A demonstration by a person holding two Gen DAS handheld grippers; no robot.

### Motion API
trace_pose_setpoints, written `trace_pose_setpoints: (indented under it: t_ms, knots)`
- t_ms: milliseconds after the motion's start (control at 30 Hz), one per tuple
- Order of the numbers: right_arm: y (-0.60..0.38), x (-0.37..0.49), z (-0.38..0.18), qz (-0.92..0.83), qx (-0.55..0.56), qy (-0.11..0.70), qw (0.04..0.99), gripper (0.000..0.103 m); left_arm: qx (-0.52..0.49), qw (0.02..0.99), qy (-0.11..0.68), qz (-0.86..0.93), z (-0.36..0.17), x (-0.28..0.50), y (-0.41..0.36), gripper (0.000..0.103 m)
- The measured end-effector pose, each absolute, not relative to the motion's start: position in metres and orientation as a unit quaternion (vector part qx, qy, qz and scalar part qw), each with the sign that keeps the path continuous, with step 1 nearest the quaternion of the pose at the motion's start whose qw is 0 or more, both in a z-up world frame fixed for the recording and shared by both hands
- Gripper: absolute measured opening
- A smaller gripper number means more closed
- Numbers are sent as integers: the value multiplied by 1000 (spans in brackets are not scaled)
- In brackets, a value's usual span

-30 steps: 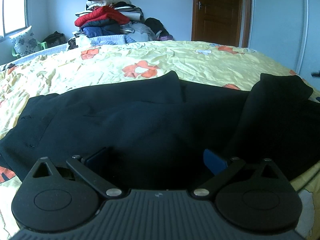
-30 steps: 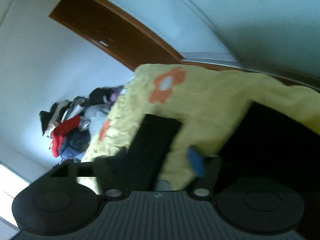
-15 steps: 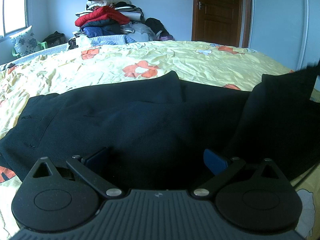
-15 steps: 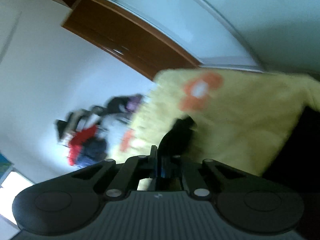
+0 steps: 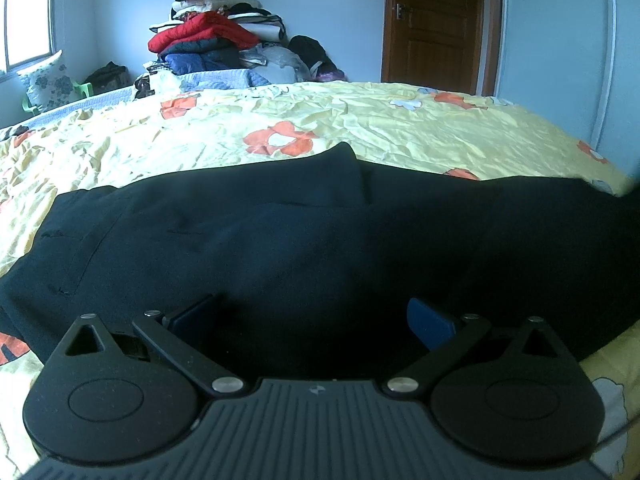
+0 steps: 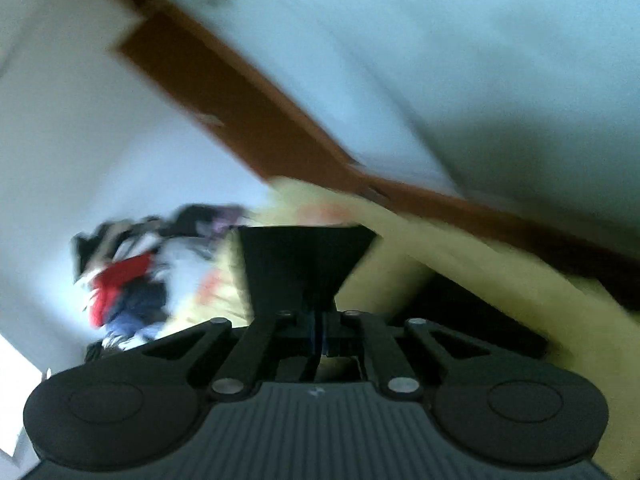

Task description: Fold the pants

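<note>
While your right gripper [image 6: 318, 330] pinches a bit of the pants [image 5: 304, 248] just ahead of its tips and your left gripper [image 5: 312, 316] sits spread wide over them on the bed [image 5: 360, 136], a fast pull could slip the cloth free.

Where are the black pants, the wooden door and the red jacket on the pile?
black pants [image 5: 304, 248], left wrist view, middle of the cloth.
wooden door [image 5: 434, 24], left wrist view, its panel.
red jacket [image 5: 204, 32], left wrist view, its top.
</note>
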State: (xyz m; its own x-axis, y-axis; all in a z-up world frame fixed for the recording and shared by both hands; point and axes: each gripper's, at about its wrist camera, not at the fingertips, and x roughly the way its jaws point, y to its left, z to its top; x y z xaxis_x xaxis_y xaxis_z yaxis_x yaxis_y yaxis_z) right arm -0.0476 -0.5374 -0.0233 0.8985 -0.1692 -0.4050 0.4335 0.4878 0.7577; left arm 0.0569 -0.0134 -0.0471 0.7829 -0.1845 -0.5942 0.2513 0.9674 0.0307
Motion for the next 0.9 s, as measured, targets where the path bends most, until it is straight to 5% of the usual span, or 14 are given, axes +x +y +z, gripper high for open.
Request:
trace_pose_setpoints:
  t_ms: [633,800,900]
  knots:
    - [-515,-96,-45,-245,410,174,861,4,37,944,304,-125,-10,57,-5,98]
    - [-500,-104,-5,-373,316,125,863,22,41,940,314,-130,16,84,-1,99]
    - [-450,-65,35,-255,167,133,943,27,69,922,347,-157,18,109,-17,98]
